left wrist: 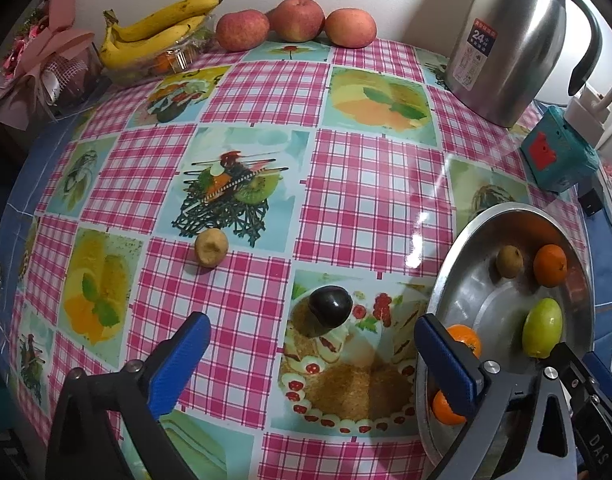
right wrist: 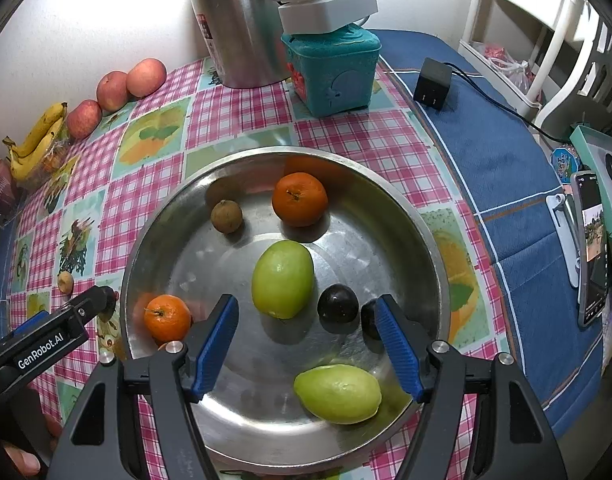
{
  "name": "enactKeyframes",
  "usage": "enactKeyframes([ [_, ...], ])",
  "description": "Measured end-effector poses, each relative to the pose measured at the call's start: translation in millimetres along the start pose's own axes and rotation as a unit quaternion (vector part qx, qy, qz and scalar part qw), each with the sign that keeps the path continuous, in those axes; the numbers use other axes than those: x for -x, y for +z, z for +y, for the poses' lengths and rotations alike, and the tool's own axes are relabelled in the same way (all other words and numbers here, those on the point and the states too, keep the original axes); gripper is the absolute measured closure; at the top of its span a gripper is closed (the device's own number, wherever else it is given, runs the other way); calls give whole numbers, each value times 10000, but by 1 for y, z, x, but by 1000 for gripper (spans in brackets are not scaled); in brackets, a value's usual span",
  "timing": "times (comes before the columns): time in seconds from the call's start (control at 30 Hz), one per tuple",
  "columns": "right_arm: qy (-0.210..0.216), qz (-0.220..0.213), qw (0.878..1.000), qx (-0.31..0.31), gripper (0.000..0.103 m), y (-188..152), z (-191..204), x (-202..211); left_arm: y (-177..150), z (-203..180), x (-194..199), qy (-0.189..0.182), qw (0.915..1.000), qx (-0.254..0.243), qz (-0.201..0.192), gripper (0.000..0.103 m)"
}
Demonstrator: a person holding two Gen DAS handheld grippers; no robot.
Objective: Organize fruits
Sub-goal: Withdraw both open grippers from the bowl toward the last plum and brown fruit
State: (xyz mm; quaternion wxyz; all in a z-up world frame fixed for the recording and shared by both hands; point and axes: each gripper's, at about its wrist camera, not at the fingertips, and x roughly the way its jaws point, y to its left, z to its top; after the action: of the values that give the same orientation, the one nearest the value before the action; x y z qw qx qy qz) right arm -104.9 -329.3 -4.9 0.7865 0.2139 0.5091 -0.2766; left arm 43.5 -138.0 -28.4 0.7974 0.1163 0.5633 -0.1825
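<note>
The left gripper [left wrist: 310, 356] hung closest to the lens, its blue pads spread as wide as they go, with nothing between them but tablecloth. Just ahead of the gap lay a dark plum [left wrist: 330, 307] on the worktop [left wrist: 366, 184], and farther off a small brown fruit [left wrist: 211, 247] sat alone. The right gripper [right wrist: 306, 344] hovered over the steel basin [right wrist: 386, 184], jaws parted and empty, above a green fruit [right wrist: 283, 278], a second plum [right wrist: 338, 304] and two tangerines.

The plum looked like the next pick. It seemed best to lower the left gripper straight down until the pads straddled the plum's widest part, then close slowly: its smooth round skin would likely squirt out of an off-centre pinch. The carry should clear the basin rim and end over bare steel, not on the tangerine [right wrist: 167, 317] near that edge.
</note>
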Motion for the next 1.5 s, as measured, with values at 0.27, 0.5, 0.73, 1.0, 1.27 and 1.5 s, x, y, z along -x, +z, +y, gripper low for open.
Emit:
enactKeyframes([
  [0.27, -68, -95, 9999, 30, 11, 0, 1, 1, -1, 2, 2, 56, 10000, -40, -64, 0],
  [0.5, -107, -133, 9998, 105, 9, -1, 4, 0, -1, 5, 5, 38, 9999, -31, -108, 0],
  [0.73, -111, -153, 9998, 95, 9, 0, 7, -1, 0, 10, 9, -31, 9999, 60, -148, 0],
  [1.0, -199, -130, 9995, 185, 9, 1, 12, -1, 5, 20, 18, 36, 9996, 5, -281, 0],
  [1.27, -192, -129, 9994, 245, 9, 1, 24, 1, 12, 37, 28, 119, 9990, -89, -410, 0],
  [1.5, -261, -68, 9990, 370, 9, 0, 38, -2, 17, 49, 32, 278, 9980, -322, -466, 0],
])
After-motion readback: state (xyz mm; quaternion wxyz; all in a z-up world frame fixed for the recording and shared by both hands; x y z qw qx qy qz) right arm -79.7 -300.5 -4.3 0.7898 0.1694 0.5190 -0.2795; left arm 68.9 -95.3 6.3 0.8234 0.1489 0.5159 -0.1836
